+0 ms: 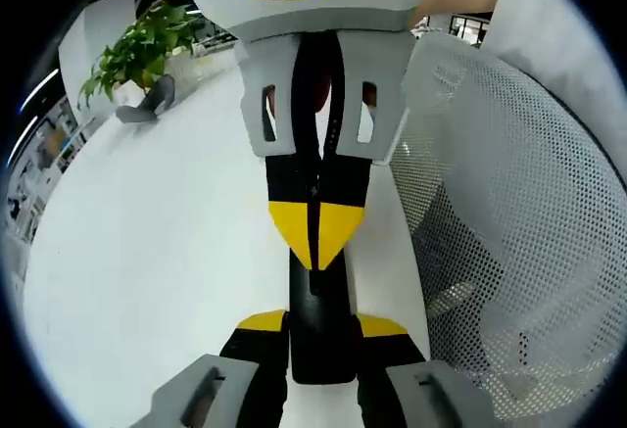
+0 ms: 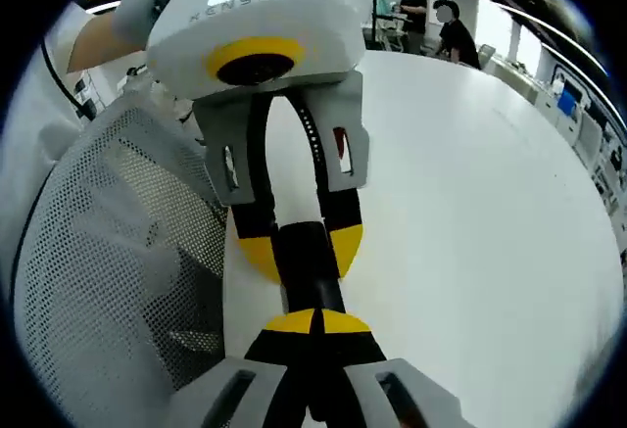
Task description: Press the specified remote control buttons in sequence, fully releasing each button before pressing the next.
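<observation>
A slim black remote control [image 1: 319, 335] lies lengthwise over the white table's edge. My left gripper [image 1: 321, 326] is shut on it, one yellow-tipped jaw on each side. In the right gripper view the left gripper [image 2: 302, 250] comes down from the top, clamped around the remote [image 2: 312, 273]. My right gripper [image 2: 315, 322] is shut, its two yellow tips pressed together into a point that rests on the remote's upper face. In the left gripper view the right gripper [image 1: 315, 237] meets the remote's far end. The buttons are hidden.
A round white table [image 1: 157, 252] spreads to one side. A white mesh chair back [image 1: 529, 213] stands close against the table edge, also seen as the mesh chair [image 2: 108, 252]. A potted plant [image 1: 137, 51] sits at the far edge. People [image 2: 456, 31] stand at distant desks.
</observation>
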